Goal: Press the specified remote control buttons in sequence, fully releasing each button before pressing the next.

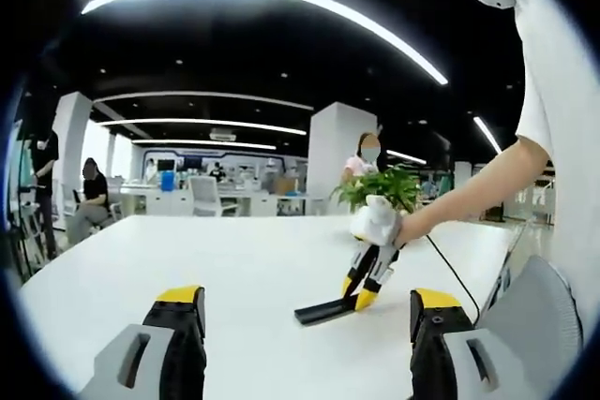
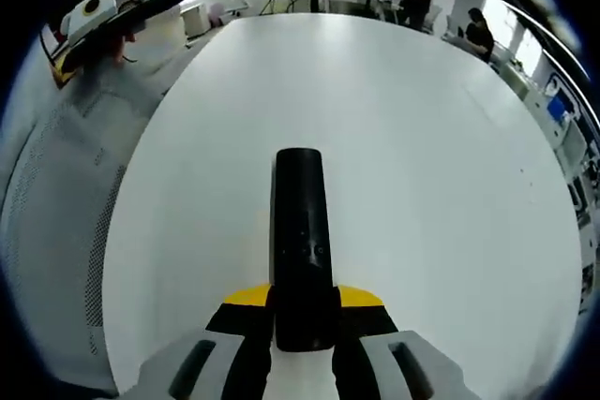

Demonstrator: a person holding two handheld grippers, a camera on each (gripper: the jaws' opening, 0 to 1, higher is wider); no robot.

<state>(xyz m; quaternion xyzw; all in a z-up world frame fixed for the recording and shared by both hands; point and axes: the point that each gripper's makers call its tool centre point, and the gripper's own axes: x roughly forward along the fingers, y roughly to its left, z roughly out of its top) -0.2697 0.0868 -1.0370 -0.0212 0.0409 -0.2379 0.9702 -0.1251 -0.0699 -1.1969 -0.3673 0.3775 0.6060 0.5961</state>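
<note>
Left gripper view: left gripper (image 1: 305, 325) held above white table (image 1: 234, 259), 2 jaws wide apart, nothing between. Right gripper (image 1: 366, 286) seen beyond, in a hand (image 1: 412, 224), clamped on black remote control (image 1: 323, 310), remote's far end touching table. Potted plant (image 1: 384, 186) behind.

Right gripper view: right gripper (image 2: 302, 320) closed on remote control (image 2: 301, 231) near end, remote pointing forward over white table (image 2: 422, 156). Mesh chair back (image 2: 56, 213) at left.

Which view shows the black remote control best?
The right gripper view: the remote control lies along the middle of the picture, close up, its near end between the right tongs, on the white table. The left gripper view shows it smaller, from the side.
</note>
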